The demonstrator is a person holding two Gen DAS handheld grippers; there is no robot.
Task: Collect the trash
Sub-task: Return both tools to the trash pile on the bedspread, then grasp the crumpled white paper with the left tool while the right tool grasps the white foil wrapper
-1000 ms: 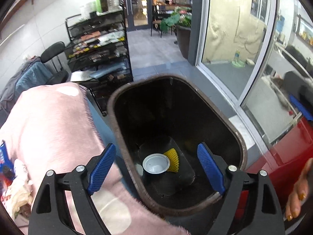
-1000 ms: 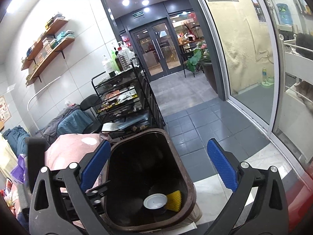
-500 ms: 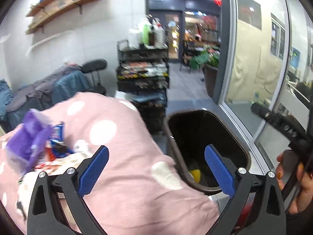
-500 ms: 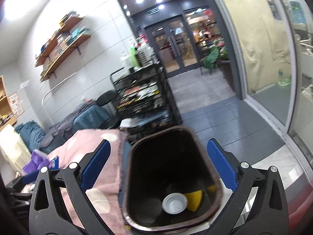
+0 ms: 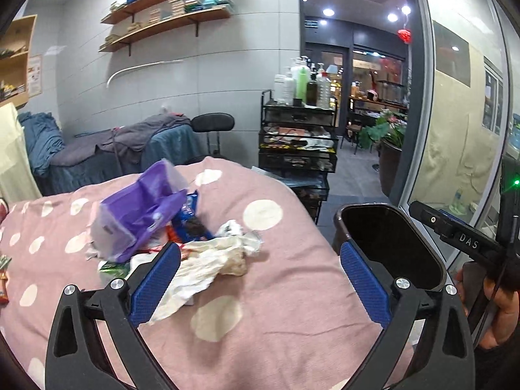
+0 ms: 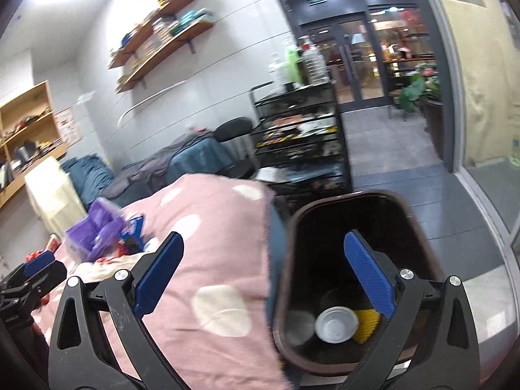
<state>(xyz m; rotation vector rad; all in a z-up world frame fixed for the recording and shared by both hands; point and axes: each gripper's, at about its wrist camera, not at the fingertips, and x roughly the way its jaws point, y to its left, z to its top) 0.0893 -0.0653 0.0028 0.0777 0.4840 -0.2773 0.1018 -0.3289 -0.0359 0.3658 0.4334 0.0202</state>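
Note:
A pile of trash lies on a pink dotted blanket [image 5: 286,292]: a purple plastic bag [image 5: 136,217], a blue snack wrapper [image 5: 190,221] and crumpled white paper [image 5: 211,260]. My left gripper [image 5: 258,284] is open and empty above the blanket, its left finger close to the paper. A dark brown trash bin [image 5: 390,243] stands to the right of the bed. In the right wrist view the bin [image 6: 292,260] holds a white cup lid [image 6: 336,325] and a yellow item [image 6: 367,325]. My right gripper [image 6: 263,276] is open and empty over the bin's left rim.
A black wire cart [image 5: 297,143] with bottles stands behind the bed. A chair [image 5: 213,123] and a draped couch [image 5: 107,149] are at the back wall. A glass wall [image 5: 461,113] runs along the right. More small wrappers [image 5: 5,279] lie at the blanket's left edge.
Both grippers have swung left and up, away from looking down into the bin. The left view now faces the trash pile on the blanket. Both stay open.

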